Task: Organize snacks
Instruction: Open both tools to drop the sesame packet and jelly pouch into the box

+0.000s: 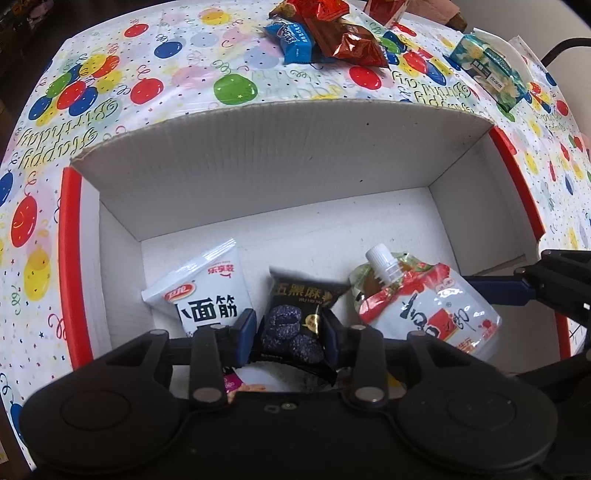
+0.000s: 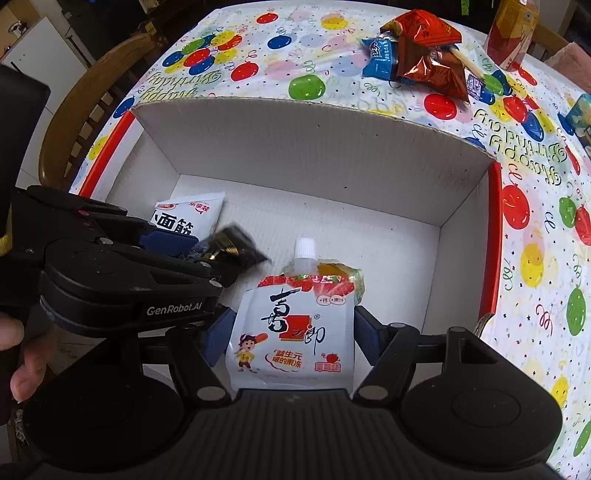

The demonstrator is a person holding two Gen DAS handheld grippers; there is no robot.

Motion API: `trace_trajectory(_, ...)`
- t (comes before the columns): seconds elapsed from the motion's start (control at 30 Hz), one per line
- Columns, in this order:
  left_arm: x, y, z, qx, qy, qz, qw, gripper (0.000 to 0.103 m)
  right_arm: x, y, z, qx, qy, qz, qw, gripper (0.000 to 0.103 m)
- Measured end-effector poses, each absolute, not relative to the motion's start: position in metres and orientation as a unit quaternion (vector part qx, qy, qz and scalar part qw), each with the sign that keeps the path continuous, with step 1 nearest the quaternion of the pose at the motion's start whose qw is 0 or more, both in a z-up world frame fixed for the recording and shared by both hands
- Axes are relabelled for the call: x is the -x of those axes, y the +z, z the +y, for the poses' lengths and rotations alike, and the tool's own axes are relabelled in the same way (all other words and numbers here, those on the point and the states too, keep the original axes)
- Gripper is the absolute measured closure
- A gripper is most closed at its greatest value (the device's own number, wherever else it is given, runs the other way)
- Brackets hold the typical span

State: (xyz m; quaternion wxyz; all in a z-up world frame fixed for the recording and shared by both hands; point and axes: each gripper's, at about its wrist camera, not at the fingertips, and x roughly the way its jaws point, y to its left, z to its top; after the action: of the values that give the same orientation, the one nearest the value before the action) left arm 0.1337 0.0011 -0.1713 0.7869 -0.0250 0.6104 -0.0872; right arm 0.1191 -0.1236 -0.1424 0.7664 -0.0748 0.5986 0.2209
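Note:
A white cardboard box [image 1: 277, 158] with red side flaps lies open on the balloon tablecloth. My left gripper [image 1: 290, 332] is shut on a black sesame snack packet [image 1: 295, 317] and holds it low over the box's near part. My right gripper [image 2: 291, 332] is shut on a white and red jelly pouch [image 2: 291, 328] with a white cap, just right of the black packet [image 2: 236, 247]. A white packet with black characters [image 1: 207, 291] lies on the box floor at the left, also in the right wrist view [image 2: 192, 218]. The left gripper [image 2: 207, 254] shows there too.
Beyond the box [image 2: 314, 140] lies a pile of snacks: a blue packet [image 2: 380, 59], red and brown packets [image 2: 432, 66] and a lollipop stick. A green-blue packet [image 1: 487, 70] sits at the far right. A carton [image 2: 513, 33] stands behind. A wooden chair [image 2: 74, 110] is at the table's left.

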Motion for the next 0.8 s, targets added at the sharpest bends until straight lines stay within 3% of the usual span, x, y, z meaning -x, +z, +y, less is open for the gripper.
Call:
trace_trajectory(0.17,-0.132,-0.169,0.003,0.024,-0.085,0.607,0.790,0.064,-0.119,-0.139,-0.129,0.064,0.226,0.597,0.767,0.034)
trace_trajectory(0.33,-0.128,-0.162,0.005,0.025,-0.084,0.598,0.797,0.053,-0.117,-0.131,-0.134,0.053,0.226,0.593,0.771,0.033)
trace_trajectory(0.6,-0.116,-0.140,0.008,0.025,-0.091,0.577,0.811,0.041,-0.108,-0.109,-0.143,0.041,0.230,0.579,0.781,0.024)
trace_trajectory(0.8,-0.106,-0.119,0.005,0.021,-0.108,0.556,0.824,0.040,-0.100,-0.089,-0.156,0.030,0.227,0.568,0.790,0.019)
